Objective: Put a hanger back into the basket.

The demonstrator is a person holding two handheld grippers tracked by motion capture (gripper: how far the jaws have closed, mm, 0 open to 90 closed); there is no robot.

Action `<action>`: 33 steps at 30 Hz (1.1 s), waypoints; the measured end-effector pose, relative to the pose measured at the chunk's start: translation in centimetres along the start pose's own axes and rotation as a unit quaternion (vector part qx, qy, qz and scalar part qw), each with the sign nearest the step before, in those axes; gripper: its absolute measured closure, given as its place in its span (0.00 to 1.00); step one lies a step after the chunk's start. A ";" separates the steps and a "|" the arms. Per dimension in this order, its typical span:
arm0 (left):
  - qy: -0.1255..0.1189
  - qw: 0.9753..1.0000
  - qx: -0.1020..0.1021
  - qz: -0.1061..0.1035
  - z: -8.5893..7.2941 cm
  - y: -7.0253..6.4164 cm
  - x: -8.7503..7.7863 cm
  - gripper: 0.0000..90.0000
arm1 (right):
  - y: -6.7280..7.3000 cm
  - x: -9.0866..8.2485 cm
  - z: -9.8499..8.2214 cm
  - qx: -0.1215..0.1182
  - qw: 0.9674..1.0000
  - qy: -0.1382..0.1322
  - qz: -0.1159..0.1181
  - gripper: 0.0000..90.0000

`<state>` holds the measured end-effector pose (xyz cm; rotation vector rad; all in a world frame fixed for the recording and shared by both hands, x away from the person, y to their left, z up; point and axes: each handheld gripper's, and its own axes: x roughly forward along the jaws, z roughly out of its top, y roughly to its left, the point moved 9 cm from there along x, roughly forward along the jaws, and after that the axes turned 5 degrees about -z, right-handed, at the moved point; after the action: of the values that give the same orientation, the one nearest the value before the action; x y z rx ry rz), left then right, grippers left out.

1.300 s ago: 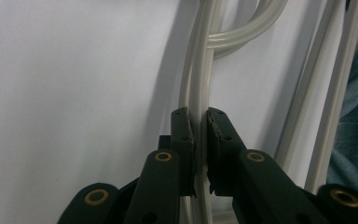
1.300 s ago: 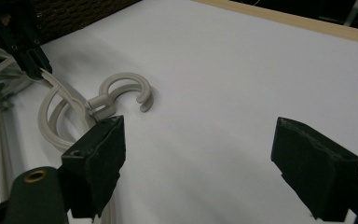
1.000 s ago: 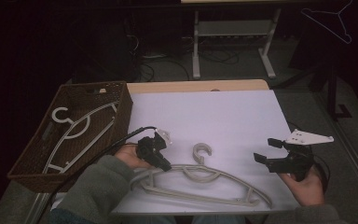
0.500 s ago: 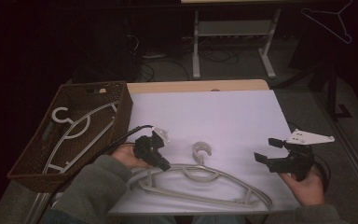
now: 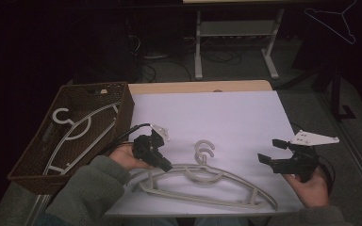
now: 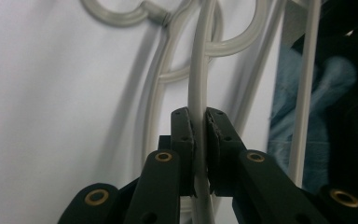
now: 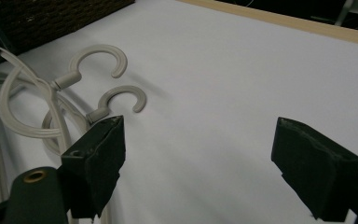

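Note:
Two pale grey plastic hangers (image 5: pixel 207 178) lie stacked near the front edge of the white sheet (image 5: pixel 217 117), their hooks (image 5: pixel 203 147) side by side. My left gripper (image 5: pixel 162 165) is shut on the left arm of the upper hanger (image 6: pixel 200 70), whose thin bar is pinched between the pads (image 6: pixel 189 135) of my left gripper (image 6: pixel 200 137). That end is raised a little off the sheet. My right gripper (image 5: pixel 271 151) hovers at the right with nothing in it. Seen from the right gripper (image 7: pixel 205 163), the jaws stand wide apart, and both hooks (image 7: pixel 98 58) lie beyond them.
A brown wicker basket (image 5: pixel 118 101) stands at the left with another pale hanger (image 5: pixel 75 132) in it. The table's wooden far edge (image 5: pixel 198 87) borders dark floor with a metal stand (image 5: pixel 235 33). A wire hanger (image 5: pixel 332 21) hangs at the top right.
My left gripper has risen slightly with the hanger's arm, and the two hooks have drawn apart. The right gripper has stayed where it was.

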<state>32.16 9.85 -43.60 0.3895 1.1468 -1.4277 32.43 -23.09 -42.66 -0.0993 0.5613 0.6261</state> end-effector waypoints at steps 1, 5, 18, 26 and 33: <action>0.001 1.000 0.001 0.001 0.0 -0.1 -0.2 0.92 | 0.0 0.0 0.0 0.000 1.000 0.000 0.000 0.18; 0.004 1.000 0.002 0.002 0.0 -0.4 -0.7 0.92 | -0.1 0.0 0.0 -0.001 1.000 0.000 0.000 0.18; -0.007 1.000 -0.017 -0.020 0.1 -1.2 -2.0 0.92 | -0.2 0.1 -0.1 0.001 1.000 0.000 -0.002 0.18; -0.015 1.000 -0.022 -0.018 0.2 -1.5 -3.2 0.92 | -0.3 0.0 -0.1 0.001 1.000 0.000 -0.003 0.18; -0.030 0.999 -0.023 -0.004 0.1 -2.0 -5.1 0.92 | -0.4 0.0 -0.2 0.005 1.000 0.002 -0.005 0.18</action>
<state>31.67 12.22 -38.73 0.3077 1.1327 -1.4089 32.59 -23.50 -42.87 -0.0947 0.5680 0.6137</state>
